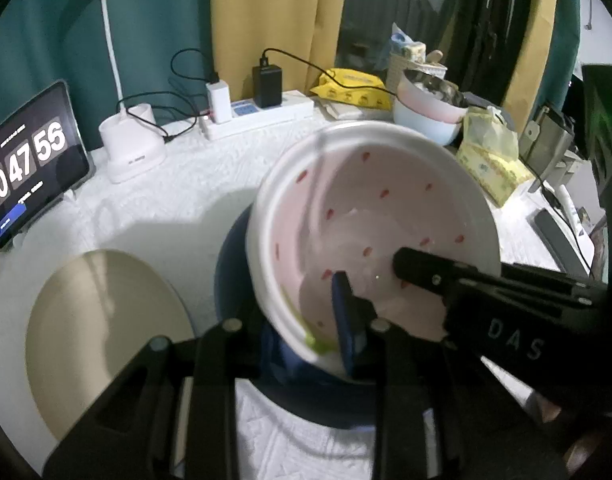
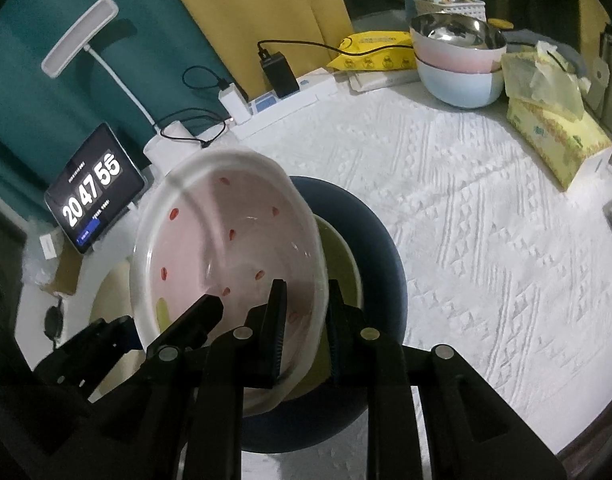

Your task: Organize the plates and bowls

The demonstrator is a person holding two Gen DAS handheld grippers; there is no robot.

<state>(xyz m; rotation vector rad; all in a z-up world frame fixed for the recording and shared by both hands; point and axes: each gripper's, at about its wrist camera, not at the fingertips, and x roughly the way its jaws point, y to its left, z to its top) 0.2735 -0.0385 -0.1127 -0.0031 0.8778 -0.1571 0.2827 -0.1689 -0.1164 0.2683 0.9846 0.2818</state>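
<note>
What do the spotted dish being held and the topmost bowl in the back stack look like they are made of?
Spotted dish: probably glazed ceramic, possibly melamine; smooth, glossy white rim, pink inside with painted red marks and soft highlights.
Topmost bowl: looks like polished stainless steel; its silvery inside mirrors the surroundings. It nests in pink and pale blue bowls.

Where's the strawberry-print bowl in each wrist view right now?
Left wrist: strawberry-print bowl centre-right, tilted over the dark blue plate, its rim between the left gripper fingers.
Right wrist: bowl left of centre.
Shared landmark: clock tablet.
</note>
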